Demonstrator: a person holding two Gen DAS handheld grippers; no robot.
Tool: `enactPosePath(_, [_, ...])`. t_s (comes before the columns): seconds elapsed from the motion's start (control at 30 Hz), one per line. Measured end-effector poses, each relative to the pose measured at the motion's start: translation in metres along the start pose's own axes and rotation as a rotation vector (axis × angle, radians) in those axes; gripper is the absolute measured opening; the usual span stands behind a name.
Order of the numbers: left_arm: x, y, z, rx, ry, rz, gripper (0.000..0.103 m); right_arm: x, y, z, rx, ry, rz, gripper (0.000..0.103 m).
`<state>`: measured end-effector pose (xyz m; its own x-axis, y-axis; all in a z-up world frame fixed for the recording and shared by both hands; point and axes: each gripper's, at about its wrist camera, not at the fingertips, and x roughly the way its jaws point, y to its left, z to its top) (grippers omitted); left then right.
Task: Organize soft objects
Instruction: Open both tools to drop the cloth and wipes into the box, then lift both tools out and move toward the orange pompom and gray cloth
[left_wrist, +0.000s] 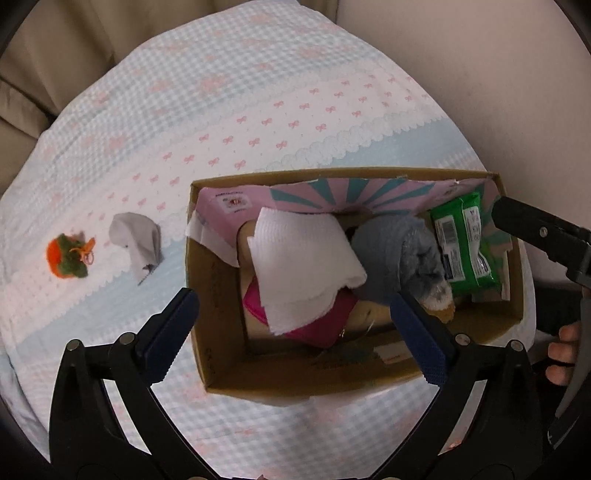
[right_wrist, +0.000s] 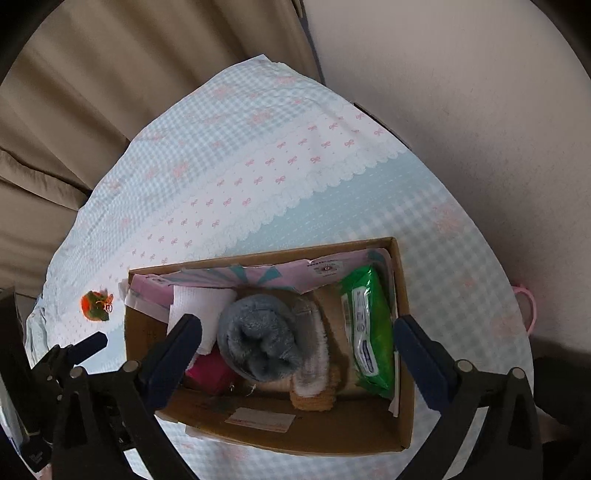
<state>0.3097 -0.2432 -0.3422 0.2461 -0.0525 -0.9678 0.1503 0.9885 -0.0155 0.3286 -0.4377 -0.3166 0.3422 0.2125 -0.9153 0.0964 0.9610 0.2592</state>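
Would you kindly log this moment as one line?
left gripper: open, empty | right gripper: open, empty | box: white cloth, grey towel, green pack | outside: grey cloth, orange toy

Gingham bow-print tablecloth (left_wrist: 258, 110), beige curtain (right_wrist: 92, 92) behind, pale floor (right_wrist: 461, 92) alongside.

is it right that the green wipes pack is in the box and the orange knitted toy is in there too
Not quite. The green wipes pack is in the cardboard box, but the orange knitted toy lies outside it on the tablecloth, as the left wrist view shows.
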Motion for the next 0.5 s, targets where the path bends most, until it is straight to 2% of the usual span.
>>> enactPosePath(0.27, [-0.013, 0.012, -0.01, 0.004, -0.022, -0.026, 0.103, -0.009, 0.012, -0.005, -0.014, -0.021, -0.007, 0.103])
enactPosePath(0.5, [-0.066, 0.035, -0.013, 0.005, -0.075, -0.05, 0.103, -0.047, 0.043, -0.012, -0.053, -0.08, -0.024, 0.103])
